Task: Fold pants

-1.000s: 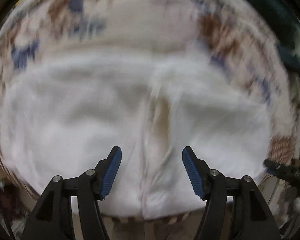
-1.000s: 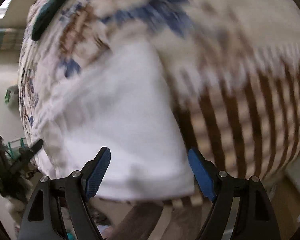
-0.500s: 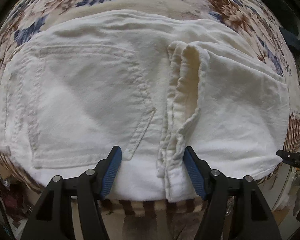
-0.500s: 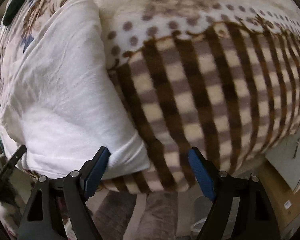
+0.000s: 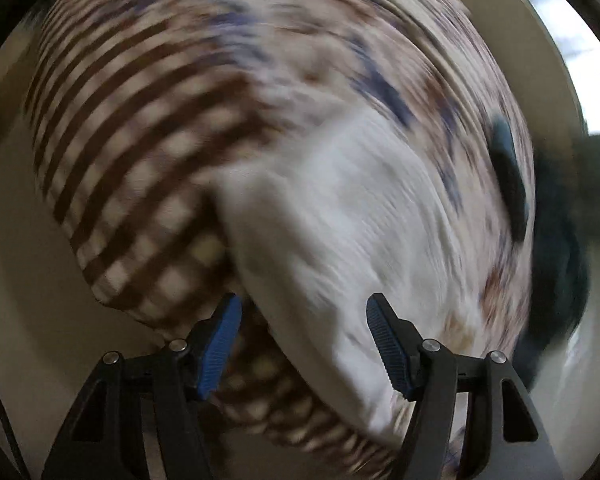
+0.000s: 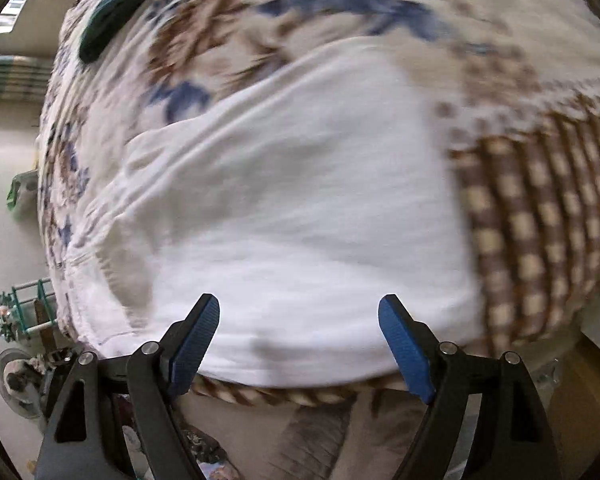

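The white pants (image 6: 292, 200) lie folded into a compact bundle on a floral and brown-checked blanket (image 6: 540, 216). In the blurred left wrist view the white pants (image 5: 360, 216) slant from the centre toward the lower right. My left gripper (image 5: 302, 334) hovers over their near edge with its jaws apart and nothing pinched between the blue pads. Above the bundle's front edge my right gripper (image 6: 298, 330) stands open, its jaws wide and empty.
A dark teal cloth (image 5: 508, 176) lies on the blanket beyond the pants, and the dark teal cloth (image 6: 108, 20) shows at the upper left in the right wrist view. The blanket's front edge drops to the floor (image 6: 300, 432). A wheeled rack (image 6: 24, 332) stands at the left.
The left wrist view has swung and rolled sharply: the pants, squarely ahead before, now slant off to the right with checked blanket at left. The right gripper has moved left, back over the pants.
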A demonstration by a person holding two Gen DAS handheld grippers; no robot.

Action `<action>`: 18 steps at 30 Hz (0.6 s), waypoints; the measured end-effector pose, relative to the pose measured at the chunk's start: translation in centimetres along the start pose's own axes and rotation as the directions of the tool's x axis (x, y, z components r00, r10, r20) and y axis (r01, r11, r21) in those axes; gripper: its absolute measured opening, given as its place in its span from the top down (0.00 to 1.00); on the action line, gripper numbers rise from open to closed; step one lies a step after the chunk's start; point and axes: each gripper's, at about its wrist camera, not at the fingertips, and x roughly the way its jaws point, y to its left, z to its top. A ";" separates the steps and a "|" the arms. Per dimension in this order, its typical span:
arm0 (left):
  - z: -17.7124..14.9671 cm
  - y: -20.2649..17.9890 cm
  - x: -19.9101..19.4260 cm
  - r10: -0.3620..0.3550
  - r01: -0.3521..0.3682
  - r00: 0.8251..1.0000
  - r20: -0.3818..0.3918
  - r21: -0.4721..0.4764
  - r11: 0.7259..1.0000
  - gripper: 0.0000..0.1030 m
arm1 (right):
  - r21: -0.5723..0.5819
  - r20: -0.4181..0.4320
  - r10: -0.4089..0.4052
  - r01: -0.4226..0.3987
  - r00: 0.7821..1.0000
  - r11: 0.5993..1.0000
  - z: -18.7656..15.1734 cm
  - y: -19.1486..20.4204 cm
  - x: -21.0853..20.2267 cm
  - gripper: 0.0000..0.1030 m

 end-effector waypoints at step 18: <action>0.0 3.1 4.6 -0.252 0.260 0.966 0.062 -0.213 0.942 0.46 | -0.027 -0.026 -0.022 0.021 0.999 0.999 2.0 4.9 4.6 0.18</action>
